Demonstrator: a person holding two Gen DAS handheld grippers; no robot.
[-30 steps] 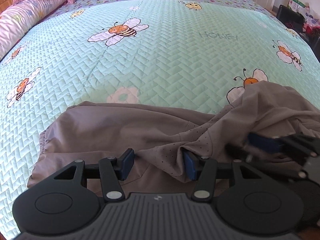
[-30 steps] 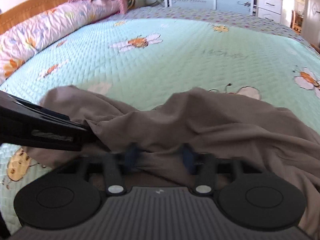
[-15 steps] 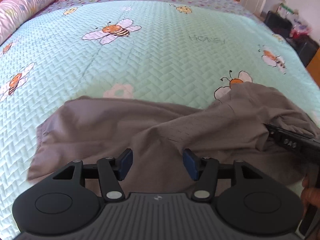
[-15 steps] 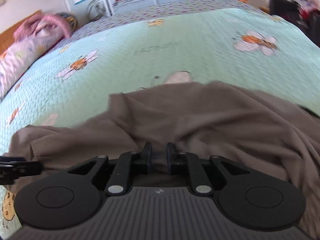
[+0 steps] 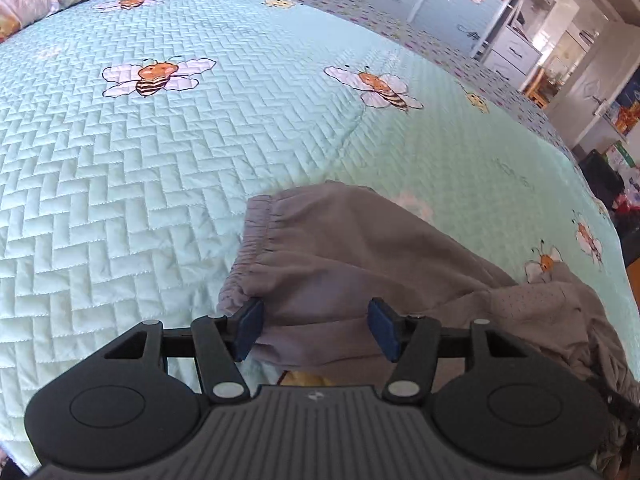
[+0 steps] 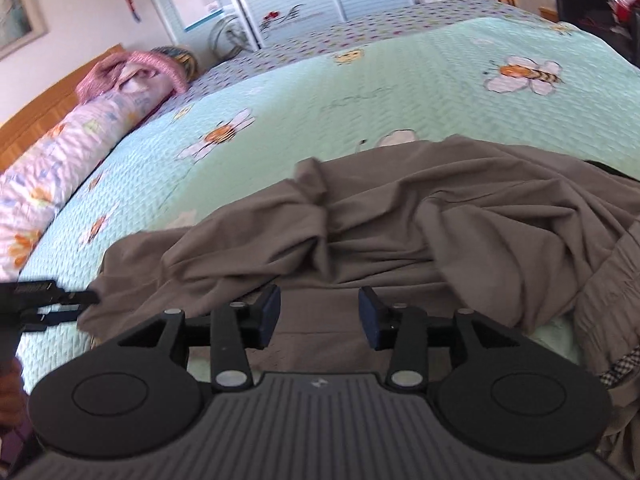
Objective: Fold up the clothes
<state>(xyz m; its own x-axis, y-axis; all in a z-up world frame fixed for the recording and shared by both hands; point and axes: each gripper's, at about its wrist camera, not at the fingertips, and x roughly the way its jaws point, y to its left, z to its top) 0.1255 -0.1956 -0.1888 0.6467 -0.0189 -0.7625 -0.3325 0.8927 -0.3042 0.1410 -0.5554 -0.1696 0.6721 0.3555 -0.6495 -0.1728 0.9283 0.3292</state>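
A rolled lilac floral quilt point(image 6: 60, 148) lies along the left edge of the bed, against the wooden headboard point(image 6: 48, 84). The bed's mint-green quilted bedspread printed with cartoon bees point(image 5: 168, 152) carries a crumpled grey-brown thin-fabric garment with an elastic waistband point(image 5: 360, 256), which lies by the near edge of the bed.

In the left wrist view the left gripper point(image 5: 316, 328) hangs over the garment's gathered waistband end; its jaws stand apart and have just been opening a little, with cloth lying under the gap but neither blue pad pressing on it.

In the right wrist view the left gripper shows again at the garment's left end. The right gripper point(image 6: 319, 312) hangs over the bunched folds toward the right; its jaws have just been opening and stand apart, cloth beneath, not pinched.
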